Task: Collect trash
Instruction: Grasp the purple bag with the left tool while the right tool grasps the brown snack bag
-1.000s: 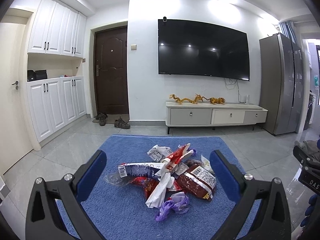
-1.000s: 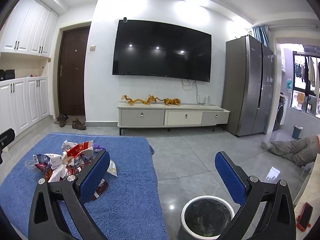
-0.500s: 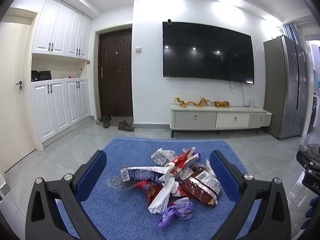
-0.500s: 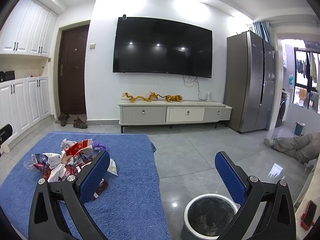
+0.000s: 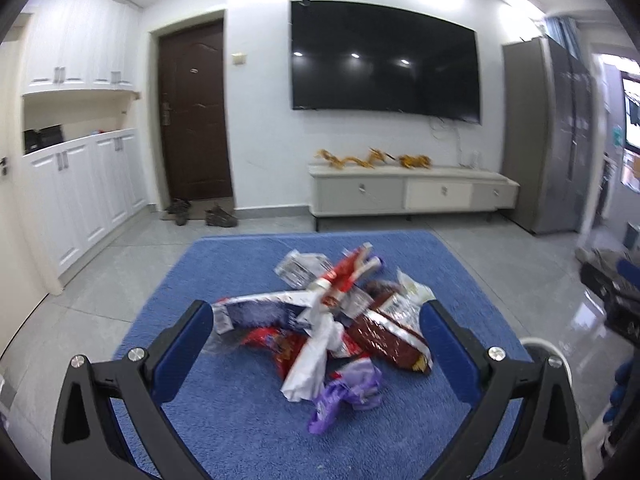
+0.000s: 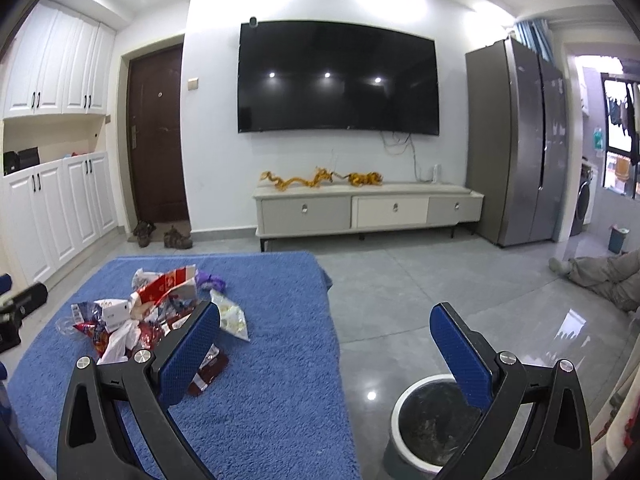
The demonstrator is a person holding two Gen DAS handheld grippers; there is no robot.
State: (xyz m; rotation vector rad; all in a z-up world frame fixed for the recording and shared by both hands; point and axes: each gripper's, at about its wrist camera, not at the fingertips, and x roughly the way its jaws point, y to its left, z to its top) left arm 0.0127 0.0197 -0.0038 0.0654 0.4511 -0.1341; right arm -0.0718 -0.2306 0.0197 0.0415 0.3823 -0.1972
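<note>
In the left wrist view the left gripper [image 5: 316, 334] is hovering with its blue pads spread wide and gripping nothing, framing the trash pile [image 5: 328, 320] that is lying near the middle of the blue rug [image 5: 240, 432]; the picture is somewhat blurred, so labels are not readable; the pile is showing a crumpled white plastic bag [image 5: 316, 356], a purple wrapper [image 5: 348, 394] at its near side and a brown foil packet [image 5: 390, 340] toward the rug's right edge; these are looking light, soft and crinkly, likely slippery on the foil faces, so pinching a bunched fold or a loose corner is probably safer than squeezing a flat face; the white bag's gathered part, sitting on top and nearest the pads, is seeming the easiest hold

In the right wrist view the right gripper [image 6: 326, 346] is also standing spread and empty, over the rug's right edge; the same pile is lying to its left, with a pale clear packet [image 6: 232, 318] just beside the left pad; the trash bin [image 6: 432, 420], white-rimmed with a dark liner, is standing on the grey floor [image 6: 400, 300] off the rug's right edge, partly behind the right pad; since the wrappers weigh so little, they may flutter or slip loose on the way to it
</note>
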